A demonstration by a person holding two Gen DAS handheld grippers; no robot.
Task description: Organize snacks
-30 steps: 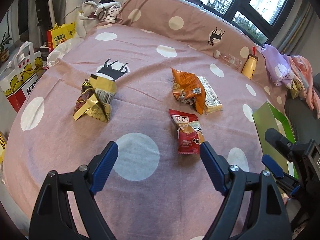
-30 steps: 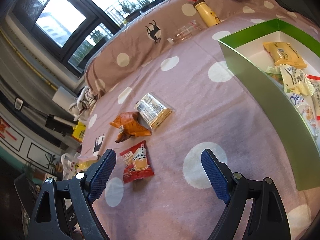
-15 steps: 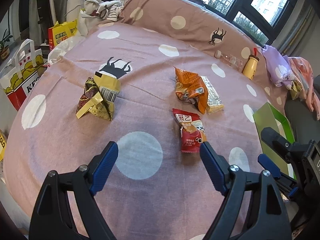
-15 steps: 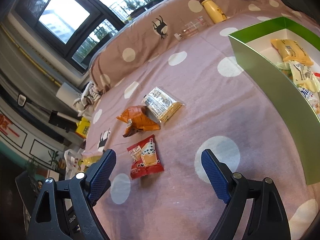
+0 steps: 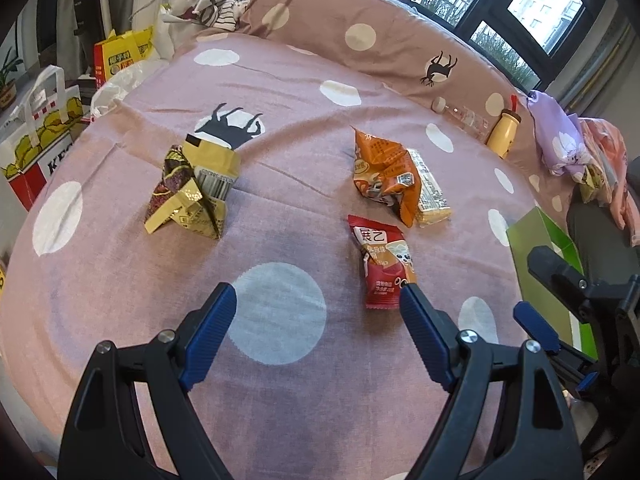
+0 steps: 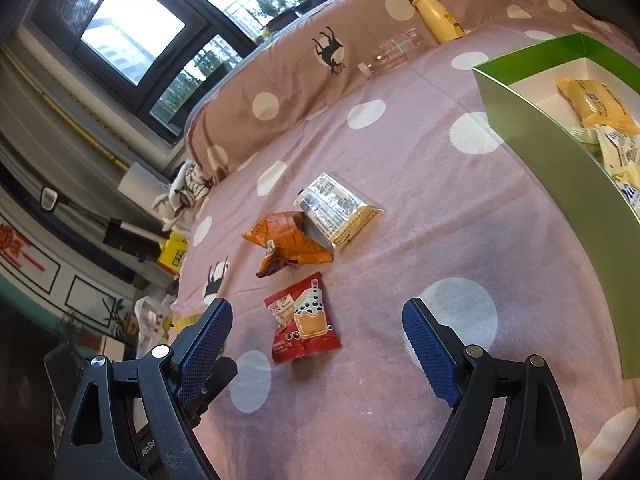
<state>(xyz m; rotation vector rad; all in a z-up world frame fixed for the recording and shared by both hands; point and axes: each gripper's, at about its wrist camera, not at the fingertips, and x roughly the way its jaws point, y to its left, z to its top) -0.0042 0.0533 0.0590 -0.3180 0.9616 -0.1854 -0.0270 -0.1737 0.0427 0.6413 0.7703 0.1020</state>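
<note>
- Both claws have eased forward over the spotted bedspread (image 5: 280,200) since a second ago; the red packet (image 6: 302,320) now sits between the right claw's (image 6: 316,330) wide-spread blue fingers rather than off its left finger.
- Left claw (image 5: 316,308), jaws wide and holding nothing, hangs above a pale dot on the cover.
- Ahead and left of it: one gold wrapper heap (image 5: 192,192); how many packets make it up cannot be told.
- Ahead and right: one orange bag (image 5: 386,176) touching one clear cracker pack (image 5: 430,190), partly hidden behind it.
- One red packet (image 5: 382,264) lies just off the left claw's right fingertip.
- Far right: one green box (image 6: 560,144), cut off by the frame, with several packets inside; the count is unclear.
- Beyond, against the bolster: one yellow bottle (image 6: 438,18) and one clear bottle (image 6: 394,54).
</note>
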